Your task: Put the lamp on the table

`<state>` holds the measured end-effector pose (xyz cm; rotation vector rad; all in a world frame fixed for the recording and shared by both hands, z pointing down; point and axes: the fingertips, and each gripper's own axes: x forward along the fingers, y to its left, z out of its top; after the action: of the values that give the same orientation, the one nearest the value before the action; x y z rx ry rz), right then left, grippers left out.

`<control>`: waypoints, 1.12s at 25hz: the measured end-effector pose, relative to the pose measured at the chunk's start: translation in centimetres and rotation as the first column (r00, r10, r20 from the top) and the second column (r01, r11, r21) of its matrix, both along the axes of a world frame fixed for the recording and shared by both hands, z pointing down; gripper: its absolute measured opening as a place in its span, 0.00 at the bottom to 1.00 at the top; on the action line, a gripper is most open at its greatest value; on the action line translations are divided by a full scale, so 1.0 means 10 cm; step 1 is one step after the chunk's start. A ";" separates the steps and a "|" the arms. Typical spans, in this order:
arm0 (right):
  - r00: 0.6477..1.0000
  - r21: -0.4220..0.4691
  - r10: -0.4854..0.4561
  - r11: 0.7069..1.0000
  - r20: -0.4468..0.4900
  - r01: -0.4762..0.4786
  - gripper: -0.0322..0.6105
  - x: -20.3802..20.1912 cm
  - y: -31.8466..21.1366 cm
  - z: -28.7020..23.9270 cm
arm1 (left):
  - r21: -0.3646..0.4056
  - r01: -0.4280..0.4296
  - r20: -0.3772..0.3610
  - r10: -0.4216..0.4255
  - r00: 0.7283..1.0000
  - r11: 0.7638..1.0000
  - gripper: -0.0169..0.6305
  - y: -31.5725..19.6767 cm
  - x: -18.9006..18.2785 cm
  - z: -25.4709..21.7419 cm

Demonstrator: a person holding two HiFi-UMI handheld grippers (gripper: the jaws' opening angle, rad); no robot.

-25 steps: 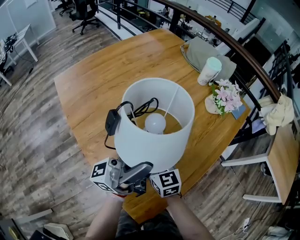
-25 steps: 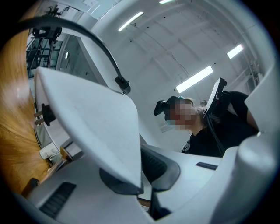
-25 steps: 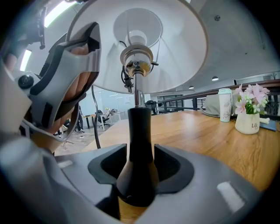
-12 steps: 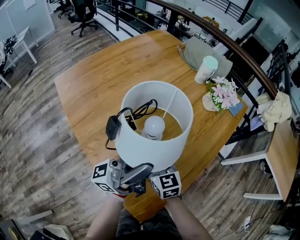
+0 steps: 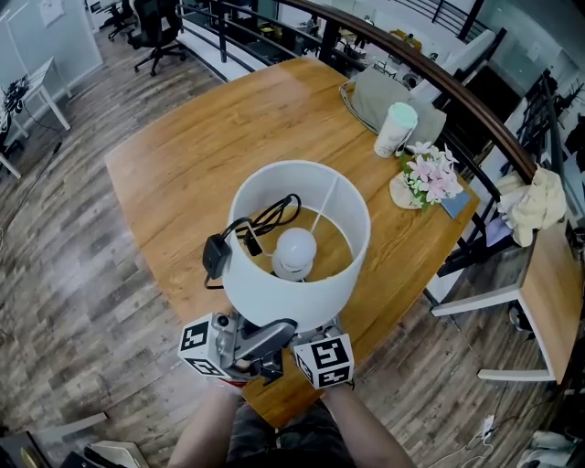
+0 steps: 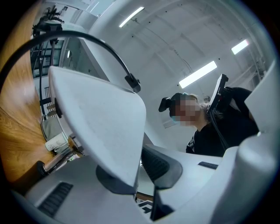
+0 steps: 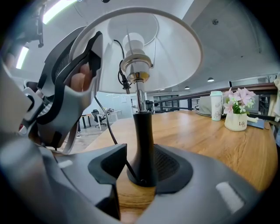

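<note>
A lamp with a white drum shade (image 5: 292,285), a bulb (image 5: 295,249) and a black cord with its plug (image 5: 216,256) stands upright over the near edge of the wooden table (image 5: 201,146). My left gripper (image 6: 138,175) is shut on the shade's lower rim (image 6: 100,122); it shows under the shade in the head view (image 5: 239,343). My right gripper (image 7: 142,168) is shut on the black stem (image 7: 143,140) just above the foot. The foot looks to be at the tabletop; I cannot tell if it touches. In the head view the right gripper (image 5: 320,358) sits beside the left.
At the table's far right are a pale tumbler (image 5: 395,128), a pot of pink flowers (image 5: 422,178) and a grey bag (image 5: 375,91). A curved railing (image 5: 475,101) runs behind them. A small side table (image 5: 548,302) stands at the right, office chairs (image 5: 155,18) far off.
The lamp has come more upright, so the bulb now sits nearer the middle of the shade. Both grippers keep their hold.
</note>
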<state>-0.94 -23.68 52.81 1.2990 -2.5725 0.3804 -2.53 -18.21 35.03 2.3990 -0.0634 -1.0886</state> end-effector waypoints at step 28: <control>1.000 -0.001 0.018 1.000 0.010 -0.018 0.35 0.06 0.30 -0.02 | -0.058 0.093 0.136 -0.085 0.987 0.994 0.17 0.09 -0.04 0.24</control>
<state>-0.37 -20.71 52.62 1.3240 -2.5701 0.3924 -2.90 -17.31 37.41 2.4279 -0.2503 -0.9483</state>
